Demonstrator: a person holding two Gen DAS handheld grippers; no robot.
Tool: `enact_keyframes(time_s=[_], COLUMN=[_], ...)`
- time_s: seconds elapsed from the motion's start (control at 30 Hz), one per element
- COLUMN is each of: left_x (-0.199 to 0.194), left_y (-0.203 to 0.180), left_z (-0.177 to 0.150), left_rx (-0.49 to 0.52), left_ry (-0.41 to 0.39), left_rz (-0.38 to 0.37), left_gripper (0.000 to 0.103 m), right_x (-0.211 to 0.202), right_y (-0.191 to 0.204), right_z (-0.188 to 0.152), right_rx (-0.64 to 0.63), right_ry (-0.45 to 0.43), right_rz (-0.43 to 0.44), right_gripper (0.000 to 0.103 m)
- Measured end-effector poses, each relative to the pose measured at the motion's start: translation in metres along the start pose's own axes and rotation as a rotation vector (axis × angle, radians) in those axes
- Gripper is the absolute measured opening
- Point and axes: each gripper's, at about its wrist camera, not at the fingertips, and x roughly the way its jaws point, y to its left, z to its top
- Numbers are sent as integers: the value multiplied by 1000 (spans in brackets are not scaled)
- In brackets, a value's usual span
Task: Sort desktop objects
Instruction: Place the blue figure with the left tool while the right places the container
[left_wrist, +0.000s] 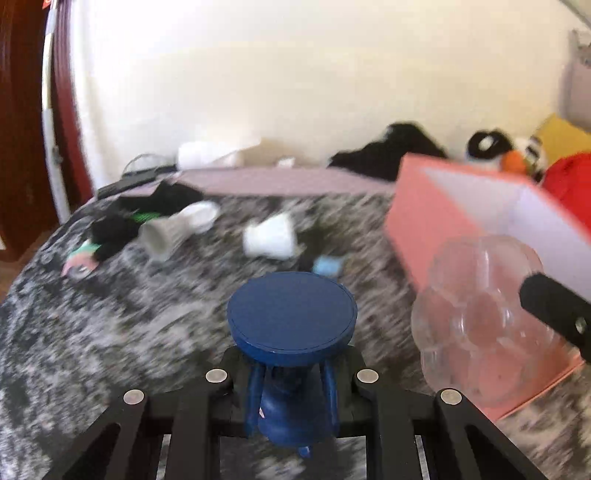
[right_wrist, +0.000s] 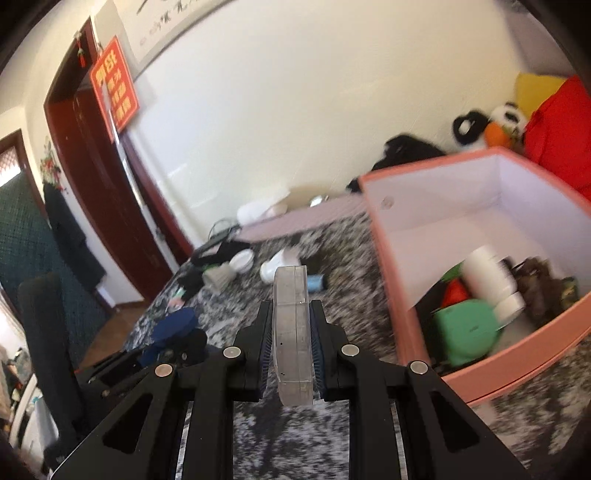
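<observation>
Right wrist view shows my right hand-held gripper (right_wrist: 291, 343) clenched on a clear plastic tray (right_wrist: 291, 332) held edge-on, with the pink box (right_wrist: 517, 373) ahead to its right, so I judge the slick tray could slip before reaching it, while my left hand-held gripper (left_wrist: 291, 376) grasps a blue stand (left_wrist: 291, 321).

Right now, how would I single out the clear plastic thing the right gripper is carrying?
Start at the big pink box on the speckled cover. Just left of it the right gripper is shut on a clear flower-shaped tray, held on edge. Unlike the blue stand in the left gripper, it is see-through.
</observation>
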Motion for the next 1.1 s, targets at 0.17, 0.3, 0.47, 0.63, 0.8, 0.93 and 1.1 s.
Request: enact_keyframes(time_s=[0.17, 0.3, 0.47, 0.63, 0.8, 0.93, 1.1], left_x=[-12, -20, -23, 8, 37, 49, 44], left_y=[-36, -76, -129, -170, -179, -171, -147], left_z=[22, 40, 56, 47, 33, 28, 33], left_rx=[-29, -16, 38, 81, 78, 39, -90], left_ry=[-101, -200, -268, -176, -57, -18, -32], left_rz=[-120, -233, -371, -404, -404, -325, -360], left_gripper=[21, 21, 21, 21, 21, 72, 98], right_x=[-54, -83, -88, -75, -65, -54, -61], right_y=[-27, -60, -112, -152, -162, -172, -191], right_z=[17, 26, 37, 35, 30, 24, 13], right_rx=[6, 44, 156, 238, 247, 335, 456], right_ry=[-170, -282, -314, -260, -254, -242, -344], right_rz=[-58, -153, -250, -289, -295, -299, -252], right_gripper=[21, 21, 21, 21, 21, 37, 86])
